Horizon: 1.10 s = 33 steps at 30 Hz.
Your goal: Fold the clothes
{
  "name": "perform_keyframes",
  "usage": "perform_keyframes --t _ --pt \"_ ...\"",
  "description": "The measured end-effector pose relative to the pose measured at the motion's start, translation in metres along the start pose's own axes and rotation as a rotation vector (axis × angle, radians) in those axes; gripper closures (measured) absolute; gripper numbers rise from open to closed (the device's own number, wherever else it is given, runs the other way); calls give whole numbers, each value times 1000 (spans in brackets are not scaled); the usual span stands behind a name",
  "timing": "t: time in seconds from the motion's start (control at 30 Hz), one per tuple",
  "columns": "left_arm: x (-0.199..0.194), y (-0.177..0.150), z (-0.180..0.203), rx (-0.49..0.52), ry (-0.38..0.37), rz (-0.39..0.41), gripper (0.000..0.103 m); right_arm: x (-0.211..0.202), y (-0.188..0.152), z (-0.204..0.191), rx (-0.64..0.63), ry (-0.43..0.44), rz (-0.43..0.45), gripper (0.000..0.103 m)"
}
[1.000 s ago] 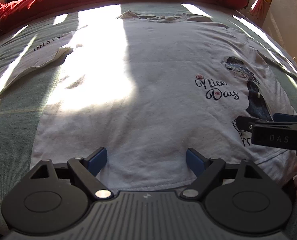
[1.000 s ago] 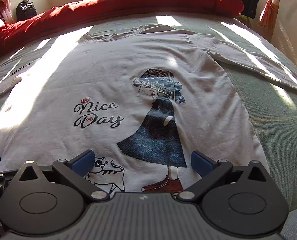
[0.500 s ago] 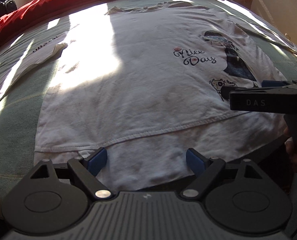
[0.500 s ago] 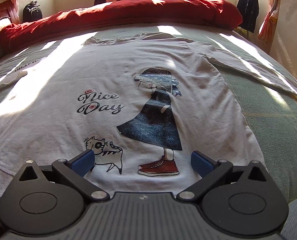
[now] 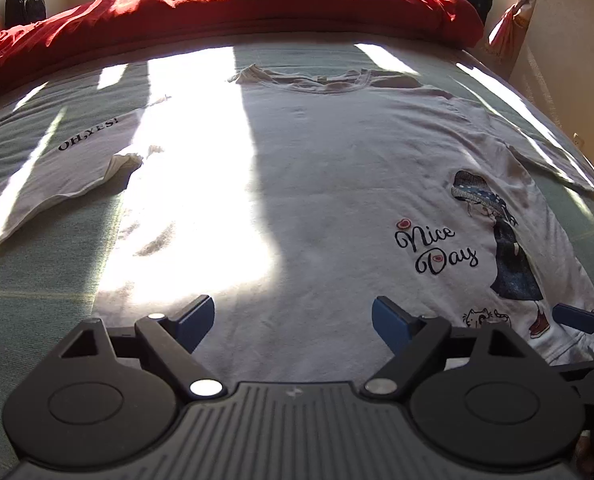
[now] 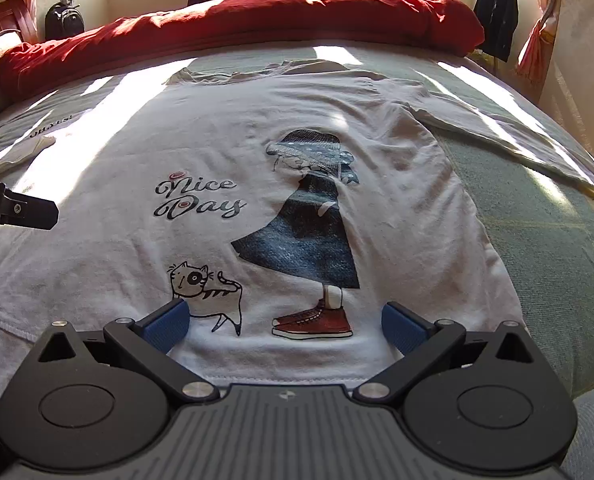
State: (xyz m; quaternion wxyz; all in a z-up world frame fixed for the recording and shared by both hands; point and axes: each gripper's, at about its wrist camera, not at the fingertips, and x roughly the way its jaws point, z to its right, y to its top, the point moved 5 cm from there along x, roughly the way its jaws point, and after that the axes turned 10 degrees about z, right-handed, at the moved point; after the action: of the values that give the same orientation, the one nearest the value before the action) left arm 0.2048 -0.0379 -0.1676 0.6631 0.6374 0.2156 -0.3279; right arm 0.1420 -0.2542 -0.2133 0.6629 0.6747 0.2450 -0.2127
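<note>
A white T-shirt (image 5: pixel 317 200) lies flat, front up, on the green bed cover (image 5: pixel 49 300). It carries a "Nice Day" print (image 6: pixel 197 200), a girl in a blue dress and a cat. The left sleeve (image 5: pixel 77 160) reads "OH,YES!". The right sleeve (image 6: pixel 517 140) stretches out to the right. My left gripper (image 5: pixel 293 320) hovers open over the shirt's lower left part, nothing between its blue pads. Over the lower hem (image 6: pixel 277 376), just below the cat and red shoe, my right gripper (image 6: pixel 284 326) is open and holds nothing.
A red duvet (image 6: pixel 257 20) is piled across the far end of the bed. A black backpack (image 6: pixel 63 20) stands at the back left; dark clothes (image 6: pixel 497 12) and an orange curtain (image 6: pixel 537 40) hang at the back right. Strong sun patches cross the shirt.
The left gripper drew back past the hem half a second ago and has come forward over the shirt again. The right gripper backed off, so the cat and shoe now show.
</note>
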Motion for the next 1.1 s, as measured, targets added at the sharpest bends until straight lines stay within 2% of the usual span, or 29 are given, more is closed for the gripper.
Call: perform_keyframes --t 0.1,0.17,0.23,0.3,0.4,0.57,0.63,0.73,0.87,0.93,0.97,1.1 --pt "-1 -23 -8 -43 -8 -24 17 -1 0 0 -6 0 2 0" --pt "-12 -33 -7 -11 -22 -6 17 -2 2 0 -12 -5 1 0" --pt "-21 -34 -8 -4 -44 -14 17 -5 7 -1 -14 -15 11 0" --pt "-26 -24 -17 -61 -74 -22 17 -8 20 -2 -21 -12 63 0" --pt "-22 5 -36 -146 -76 -6 17 -6 53 -14 -66 56 144 0" --pt "12 61 -63 -268 -76 11 17 31 87 -42 -97 259 41 0" --pt "28 73 -67 -284 -56 11 17 46 96 -53 -101 324 10 0" --pt "56 79 -72 -331 -63 -18 17 65 102 -69 -110 416 -11 0" --pt "79 68 -90 -439 -24 -59 18 82 97 -72 -57 491 7 0" --pt "78 67 -97 -456 -20 -60 19 86 92 -66 -25 509 -5 0" --pt "74 69 -101 -448 13 -55 19 88 89 -63 -9 517 -11 0" --pt "49 94 -139 -450 124 50 20 83 92 -56 -59 493 45 0"
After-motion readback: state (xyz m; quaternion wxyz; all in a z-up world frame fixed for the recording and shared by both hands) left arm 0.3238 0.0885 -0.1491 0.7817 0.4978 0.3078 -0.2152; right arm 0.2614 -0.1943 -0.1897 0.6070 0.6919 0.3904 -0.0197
